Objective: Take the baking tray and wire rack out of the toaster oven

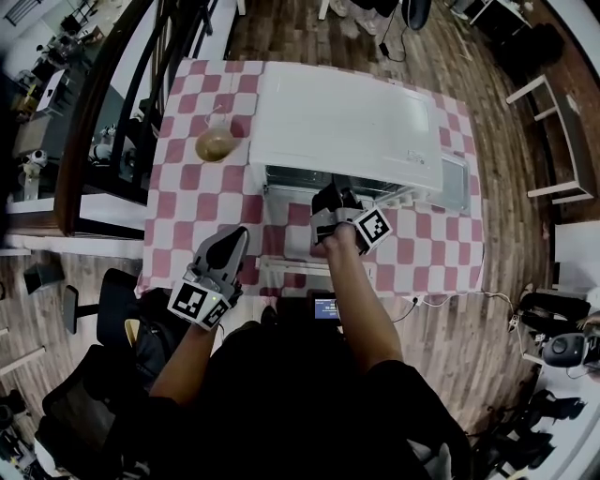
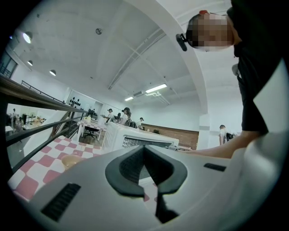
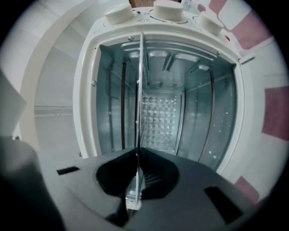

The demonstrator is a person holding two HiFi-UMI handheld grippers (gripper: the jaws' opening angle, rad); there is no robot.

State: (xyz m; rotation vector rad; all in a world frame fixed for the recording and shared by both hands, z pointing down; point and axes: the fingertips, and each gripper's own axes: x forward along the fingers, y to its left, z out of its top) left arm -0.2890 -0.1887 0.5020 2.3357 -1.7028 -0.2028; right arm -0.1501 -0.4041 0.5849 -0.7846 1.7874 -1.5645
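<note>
At the lower left of the head view, closest to the person's body, the left gripper [image 1: 232,240] hangs over the near edge of the checked tablecloth [image 1: 187,202]. Its own view shows the two fingertips meeting with nothing between them; only cloth shows through the hollow behind the pads.

Just right of centre and farther in, the right gripper [image 1: 333,195] reaches over the dropped door [image 1: 292,266] to the mouth of the white toaster oven [image 1: 347,122]. The head view hides what it grips, but the right gripper view settles it. There the fingers are pressed together on the front edge of the wire rack [image 3: 134,189], a thin metal strip pinched between the dark pads.

That view is rolled a quarter turn, so the control knobs [image 3: 168,8] sit along the top of the frame. The rack shows edge-on as a fine line rising from the jaws to the upper middle. Its visible length runs straight away from the gripper into the cavity, where it sits between dark heating rods [image 3: 122,108] to either side and points at the embossed back wall [image 3: 160,117]. Whether the baking tray lies with it cannot be told.

Farthest off, a tan bowl [image 1: 216,144] stands on the cloth left of the oven. The left gripper view shows it too, and alone shows the hall and distant people beyond.
</note>
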